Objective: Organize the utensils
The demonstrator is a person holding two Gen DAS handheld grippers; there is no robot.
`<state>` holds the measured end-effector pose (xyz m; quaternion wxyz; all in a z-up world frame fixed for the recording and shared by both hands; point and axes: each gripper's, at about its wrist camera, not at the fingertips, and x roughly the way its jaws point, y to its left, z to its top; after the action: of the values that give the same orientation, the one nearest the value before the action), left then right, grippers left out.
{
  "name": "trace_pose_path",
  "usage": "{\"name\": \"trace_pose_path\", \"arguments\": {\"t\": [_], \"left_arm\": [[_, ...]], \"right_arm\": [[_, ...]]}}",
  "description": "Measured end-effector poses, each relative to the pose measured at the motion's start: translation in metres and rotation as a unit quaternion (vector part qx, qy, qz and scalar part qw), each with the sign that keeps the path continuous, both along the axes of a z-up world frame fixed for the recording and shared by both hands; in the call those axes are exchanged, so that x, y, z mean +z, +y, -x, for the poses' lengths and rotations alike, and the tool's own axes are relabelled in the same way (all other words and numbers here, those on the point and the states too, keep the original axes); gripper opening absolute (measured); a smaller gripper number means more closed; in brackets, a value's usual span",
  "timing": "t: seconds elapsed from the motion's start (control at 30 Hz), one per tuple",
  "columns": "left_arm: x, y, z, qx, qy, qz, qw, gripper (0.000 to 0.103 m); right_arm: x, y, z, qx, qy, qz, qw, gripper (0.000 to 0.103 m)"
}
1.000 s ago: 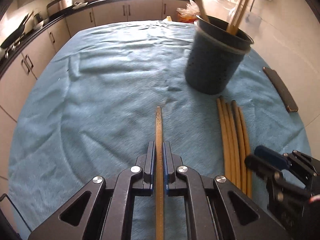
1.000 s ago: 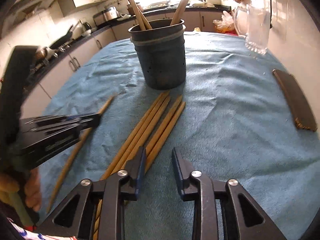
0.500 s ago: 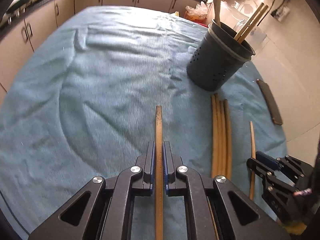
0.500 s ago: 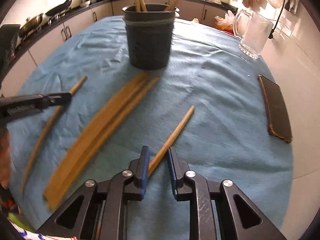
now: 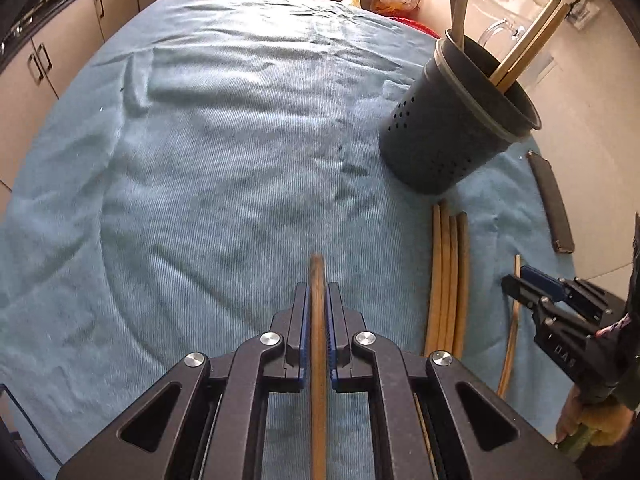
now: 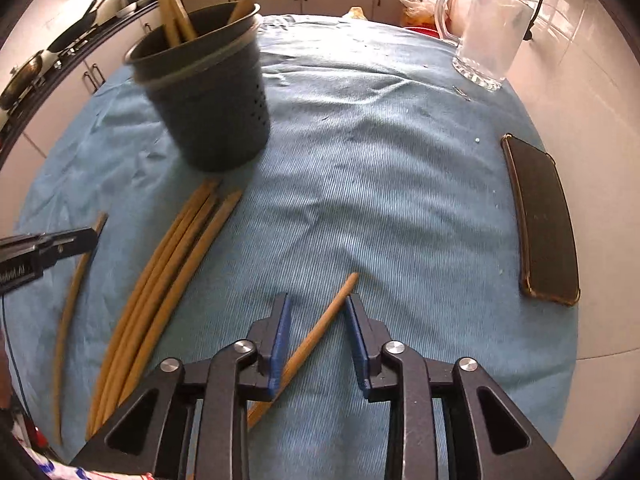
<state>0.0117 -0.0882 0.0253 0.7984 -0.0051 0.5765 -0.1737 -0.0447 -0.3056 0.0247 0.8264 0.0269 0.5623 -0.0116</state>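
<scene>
Left claw (image 5: pixel 318 322) is clamped on one chopstick (image 5: pixel 318 276), bound for the holder (image 5: pixel 452 120) at two o'clock; right claw (image 6: pixel 316 324), just narrowing, straddles another chopstick (image 6: pixel 320 330) unpinched.

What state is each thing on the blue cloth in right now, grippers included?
Left gripper: shut on a single wooden chopstick.
Right gripper: open, jaws just closing, lone wooden chopstick lying slantwise between them.
Dark perforated utensil holder: upright, wooden utensils standing in it.
Bundle of four wooden chopsticks: lying flat, side by side.
Clear glass mug: upright.
Black phone: lying flat.
</scene>
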Motion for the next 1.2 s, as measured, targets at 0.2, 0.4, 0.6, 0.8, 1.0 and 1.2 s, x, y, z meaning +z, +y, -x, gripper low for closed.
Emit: {"name": "trace_pose_path", "arguments": {"t": [0.2,0.4,0.6,0.8,1.0,1.2], "left_arm": [[0.002,-0.01,-0.005,-0.012,-0.024,-0.021,0.9994,0.007],[0.001,-0.015,0.0,-0.021,-0.058,-0.028,0.9977,0.007],[0.029,0.003,0.01,-0.005,-0.089,0.016,0.9959,0.007],[0.076,0.016,0.033,0.005,-0.151,0.034,0.988,0.007],[0.121,0.026,0.07,0.01,-0.216,0.05,0.9751,0.007],[0.147,0.032,0.113,0.009,-0.268,0.046,0.9622,0.007]], "right_arm": [[0.0,0.006,-0.012,-0.013,0.005,0.006,1.0,0.018],[0.001,0.011,-0.01,-0.021,-0.027,-0.019,0.999,0.007],[0.026,0.008,0.01,-0.036,-0.099,-0.053,0.993,0.005],[0.073,-0.001,0.042,-0.044,-0.192,-0.061,0.979,0.005],[0.115,-0.004,0.081,-0.047,-0.268,-0.044,0.961,0.005],[0.135,-0.002,0.115,-0.042,-0.307,-0.04,0.95,0.005]]}}
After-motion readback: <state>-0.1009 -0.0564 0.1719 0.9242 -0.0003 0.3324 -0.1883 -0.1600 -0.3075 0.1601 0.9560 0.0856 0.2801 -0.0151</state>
